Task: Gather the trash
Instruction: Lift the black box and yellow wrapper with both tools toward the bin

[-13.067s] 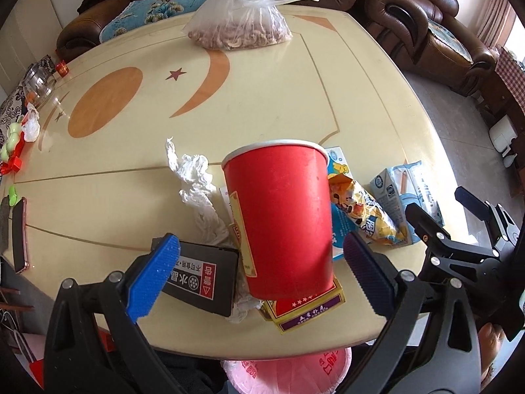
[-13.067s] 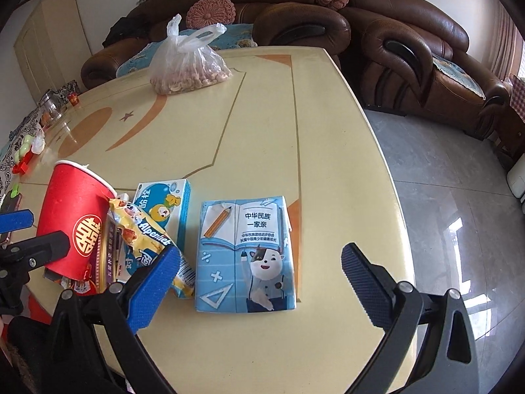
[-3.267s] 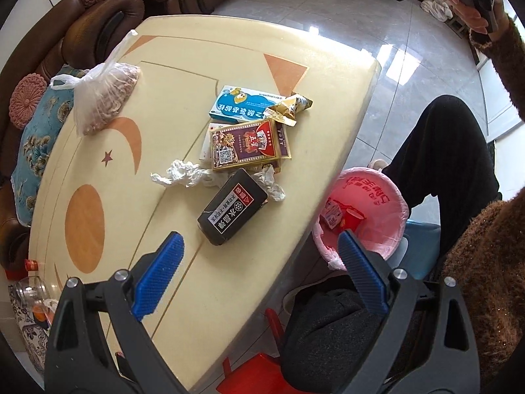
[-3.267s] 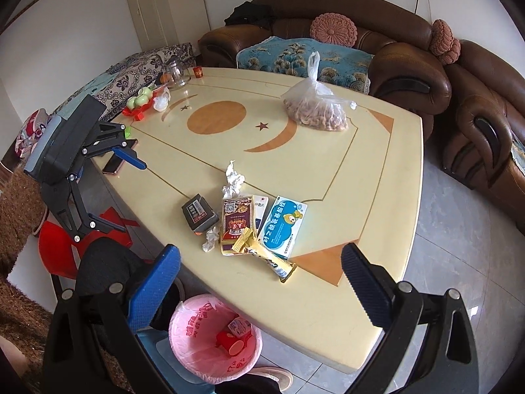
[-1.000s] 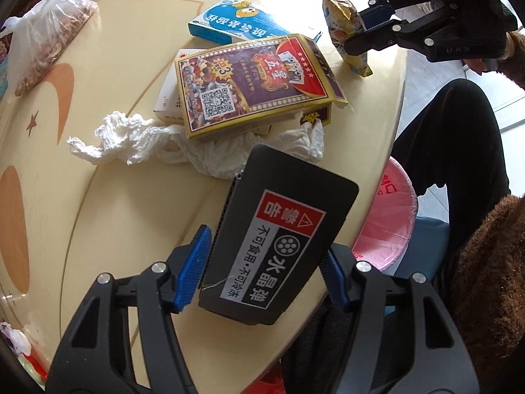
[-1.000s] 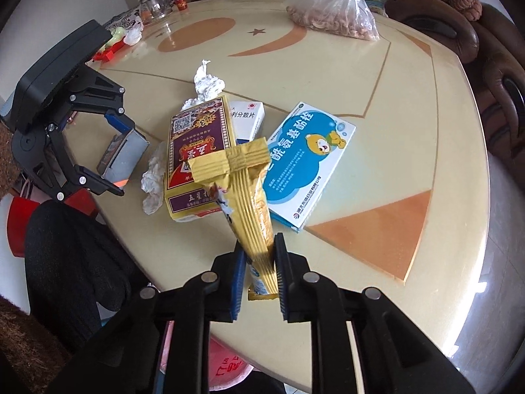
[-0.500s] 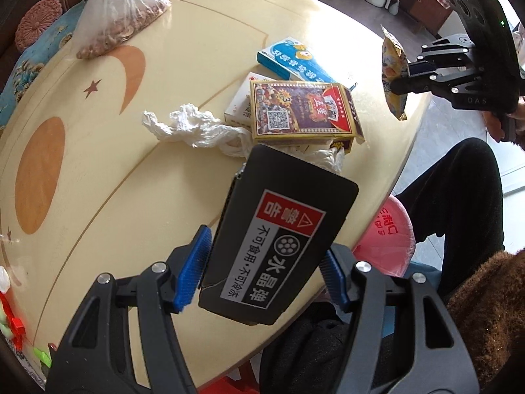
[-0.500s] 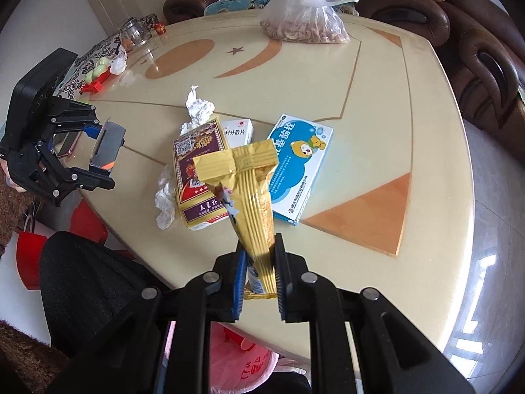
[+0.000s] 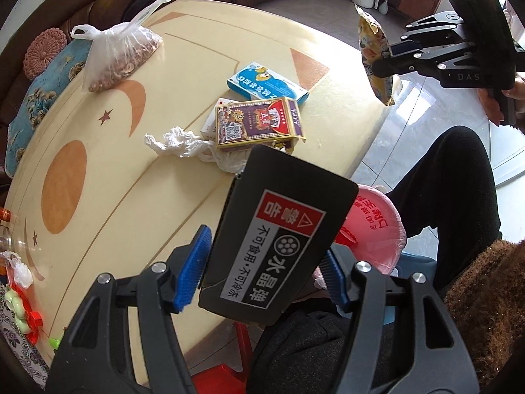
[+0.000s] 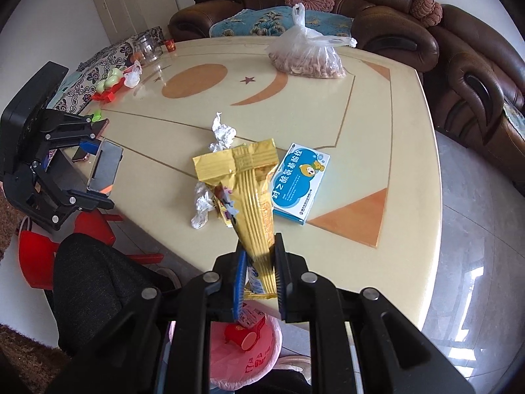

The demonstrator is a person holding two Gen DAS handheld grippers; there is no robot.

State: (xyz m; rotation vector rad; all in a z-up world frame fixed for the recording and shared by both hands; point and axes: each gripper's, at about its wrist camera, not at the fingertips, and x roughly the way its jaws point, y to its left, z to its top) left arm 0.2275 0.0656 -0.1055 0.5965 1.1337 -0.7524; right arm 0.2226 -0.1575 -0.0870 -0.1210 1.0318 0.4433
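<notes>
My left gripper is shut on a black box with a red warning label, held in the air off the table's near edge; both also show in the right wrist view. My right gripper is shut on a yellow snack wrapper, held above the pink-lined trash bin. The bin holds a red cup and a carton. On the table lie a blue medicine box, a purple and gold box and crumpled tissues.
A plastic bag of nuts lies at the table's far side. A phone, a glass jar and small toys sit along the left edge. Brown sofas stand behind. The person's dark legs and a red stool are near the bin.
Both grippers have lifted higher and drawn back from the table with their loads. The yellow wrapper now hangs over the bin.
</notes>
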